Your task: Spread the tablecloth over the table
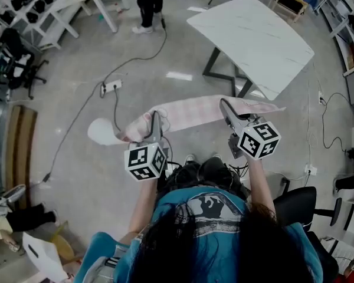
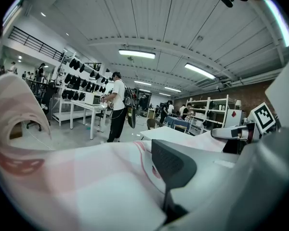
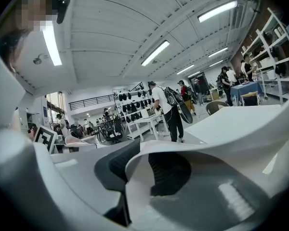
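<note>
A pink-and-white checked tablecloth [image 1: 189, 112] hangs stretched between my two grippers, above the floor in front of me. My left gripper [image 1: 155, 121] is shut on its left part; the cloth's end droops past it to the left. In the left gripper view the cloth [image 2: 86, 177] covers one jaw of the left gripper [image 2: 154, 150] and lies against the dark pad [image 2: 172, 163]. My right gripper [image 1: 225, 106] is shut on the right end. There a fold of cloth [image 3: 135, 186] sits pinched in the right gripper [image 3: 140, 154]. The white marble-topped table [image 1: 253, 40] stands beyond the cloth, to the right.
A power strip [image 1: 111, 87] with trailing cables lies on the floor at left. A person [image 1: 148, 5] stands at the far side by white shelves [image 1: 41, 10]. A black office chair [image 1: 295, 206] is at my right. More shelving [image 1: 351, 34] lines the right wall.
</note>
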`<state>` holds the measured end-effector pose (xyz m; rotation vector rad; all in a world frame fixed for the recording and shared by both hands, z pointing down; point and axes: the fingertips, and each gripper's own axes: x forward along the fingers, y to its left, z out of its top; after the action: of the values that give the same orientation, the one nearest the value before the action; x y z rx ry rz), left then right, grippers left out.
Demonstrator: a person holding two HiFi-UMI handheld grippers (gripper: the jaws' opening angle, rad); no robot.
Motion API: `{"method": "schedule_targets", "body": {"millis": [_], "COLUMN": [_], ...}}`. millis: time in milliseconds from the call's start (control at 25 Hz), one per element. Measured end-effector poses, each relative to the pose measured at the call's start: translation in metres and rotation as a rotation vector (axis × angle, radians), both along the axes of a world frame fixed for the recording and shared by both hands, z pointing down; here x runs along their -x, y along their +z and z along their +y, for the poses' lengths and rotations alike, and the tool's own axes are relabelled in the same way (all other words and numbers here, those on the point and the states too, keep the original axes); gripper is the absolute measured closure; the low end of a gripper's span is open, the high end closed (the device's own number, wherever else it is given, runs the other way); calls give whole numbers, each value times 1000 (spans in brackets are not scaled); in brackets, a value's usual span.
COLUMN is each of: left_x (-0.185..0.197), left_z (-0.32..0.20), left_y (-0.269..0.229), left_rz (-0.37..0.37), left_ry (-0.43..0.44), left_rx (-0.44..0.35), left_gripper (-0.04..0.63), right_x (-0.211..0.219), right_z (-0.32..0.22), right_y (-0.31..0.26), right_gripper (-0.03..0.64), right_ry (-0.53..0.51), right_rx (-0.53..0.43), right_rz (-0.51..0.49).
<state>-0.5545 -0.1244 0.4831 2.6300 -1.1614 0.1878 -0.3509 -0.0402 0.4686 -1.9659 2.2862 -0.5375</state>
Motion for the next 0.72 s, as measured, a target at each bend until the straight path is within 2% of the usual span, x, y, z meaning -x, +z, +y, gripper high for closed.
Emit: {"method": "schedule_targets", "body": {"millis": [200,400,520,720], "left_x": [-4,-27,-40,-71], "left_z": [-11,-20,-24,-12], "left_y": [-7,-13,-20,-33], "left_rz": [12,10,15,-4], "left_ry": [-32,-73,-137,-248], "left_rx": [3,-14,-28,-97], "left_gripper": [509,508,508,509], "right_x": [-10,-37,-53,-88], "right_z": [-27,-51,-67,-75], "right_y": [-8,-12,-19,-26], "right_gripper": [555,554,554,555], "right_ry": [-82,-180,-243,-347], "right_rx": [5,-13,-21,-37], "right_rz": [-1,-24,-39,-92]}}
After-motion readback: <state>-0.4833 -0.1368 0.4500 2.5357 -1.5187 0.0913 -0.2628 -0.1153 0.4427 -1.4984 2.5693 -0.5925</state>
